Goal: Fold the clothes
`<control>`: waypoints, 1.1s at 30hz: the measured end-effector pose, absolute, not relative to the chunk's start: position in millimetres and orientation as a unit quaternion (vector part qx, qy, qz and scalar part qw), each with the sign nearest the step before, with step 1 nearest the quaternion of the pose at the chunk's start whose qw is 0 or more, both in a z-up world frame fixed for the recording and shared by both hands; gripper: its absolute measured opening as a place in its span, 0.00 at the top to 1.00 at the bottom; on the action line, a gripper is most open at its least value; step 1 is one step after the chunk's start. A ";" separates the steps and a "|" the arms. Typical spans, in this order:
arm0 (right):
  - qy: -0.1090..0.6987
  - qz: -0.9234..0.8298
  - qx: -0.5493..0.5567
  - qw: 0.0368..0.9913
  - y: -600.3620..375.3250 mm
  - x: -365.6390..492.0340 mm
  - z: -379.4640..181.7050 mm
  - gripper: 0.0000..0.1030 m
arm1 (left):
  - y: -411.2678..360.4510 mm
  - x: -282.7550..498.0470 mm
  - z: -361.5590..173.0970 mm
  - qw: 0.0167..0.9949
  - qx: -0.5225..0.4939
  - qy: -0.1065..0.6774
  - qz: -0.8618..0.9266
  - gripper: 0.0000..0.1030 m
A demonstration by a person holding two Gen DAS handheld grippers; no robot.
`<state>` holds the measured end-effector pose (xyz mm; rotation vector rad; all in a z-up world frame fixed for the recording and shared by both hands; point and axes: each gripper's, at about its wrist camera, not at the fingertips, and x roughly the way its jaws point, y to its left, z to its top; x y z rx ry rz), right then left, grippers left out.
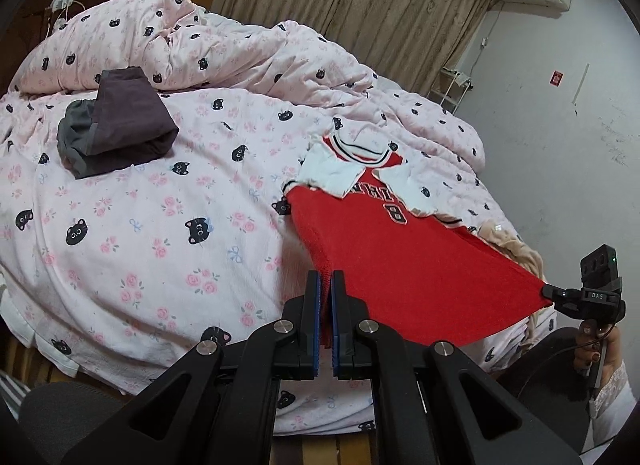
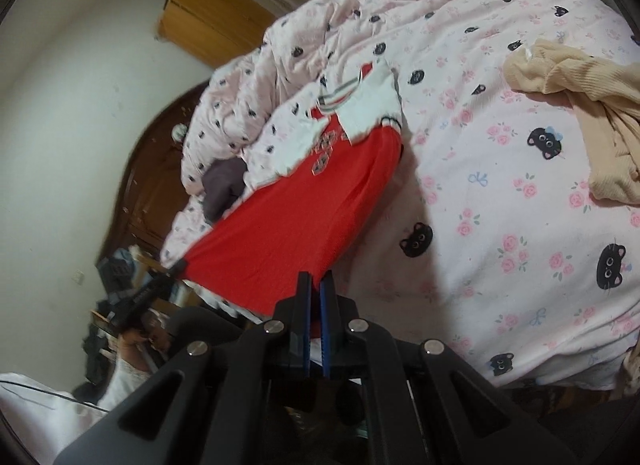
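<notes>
You had the left gripper (image 1: pixel 326 285) and right gripper (image 2: pixel 315 285) each clamped on a hem corner of the jersey (image 1: pixel 400 249) (soft, light, drapey), stretched off the bed (image 1: pixel 160 225) edge, collar resting on it.

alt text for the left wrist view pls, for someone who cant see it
The left gripper, black with blue pads, is shut on one bottom corner of a red basketball jersey; the right gripper pinches the other, stretching the hem above a pink cat-print duvet. A folded dark purple-grey garment lies further back on the duvet.
</notes>
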<state>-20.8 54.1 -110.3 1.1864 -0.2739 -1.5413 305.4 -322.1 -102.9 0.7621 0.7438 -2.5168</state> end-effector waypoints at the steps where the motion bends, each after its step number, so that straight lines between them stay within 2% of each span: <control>1: -0.123 -0.651 0.501 0.557 56.2 -22.9 -107.7 0.96 | -324.3 304.7 -101.8 0.202 0.271 0.271 -0.901 0.97; 7: -0.134 -0.660 0.491 0.553 41.7 -51.9 -88.8 0.96 | -352.9 279.1 -90.1 0.215 0.261 0.275 -0.900 0.97; 18: -0.152 -0.674 0.502 0.520 -32.7 -140.7 -75.1 0.96 | -431.1 173.7 -82.7 0.245 0.286 0.253 -0.891 0.97; 33: -0.155 -0.686 0.545 0.457 -143.0 -248.8 -115.3 0.96 | -528.4 72.4 -130.8 0.273 0.302 0.296 -0.864 0.97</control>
